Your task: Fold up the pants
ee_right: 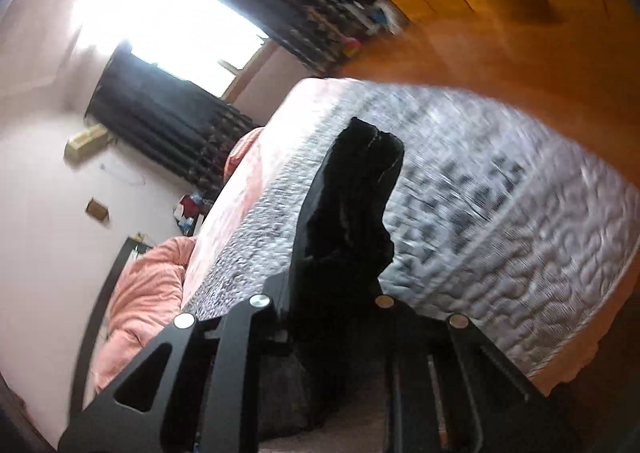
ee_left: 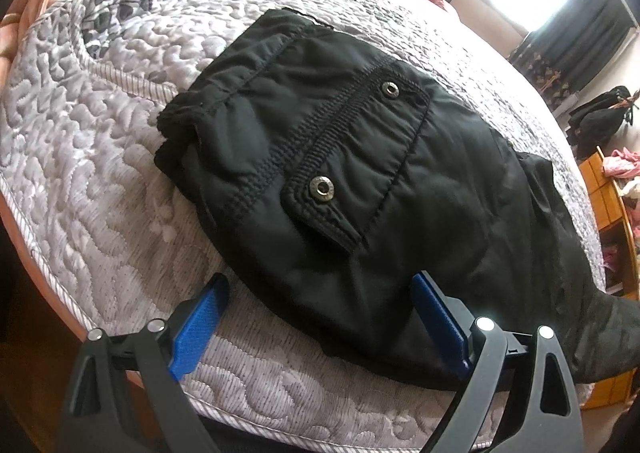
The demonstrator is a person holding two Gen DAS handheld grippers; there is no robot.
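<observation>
Black pants [ee_left: 360, 181] with two unmarked metal snaps [ee_left: 322, 187], quilted mattress [ee_left: 100, 173].

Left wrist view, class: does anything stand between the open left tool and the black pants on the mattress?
Nothing visible does. The left tool is open, its blue pads either side of the near edge of the black pants, which lie on the quilted mattress.
</observation>
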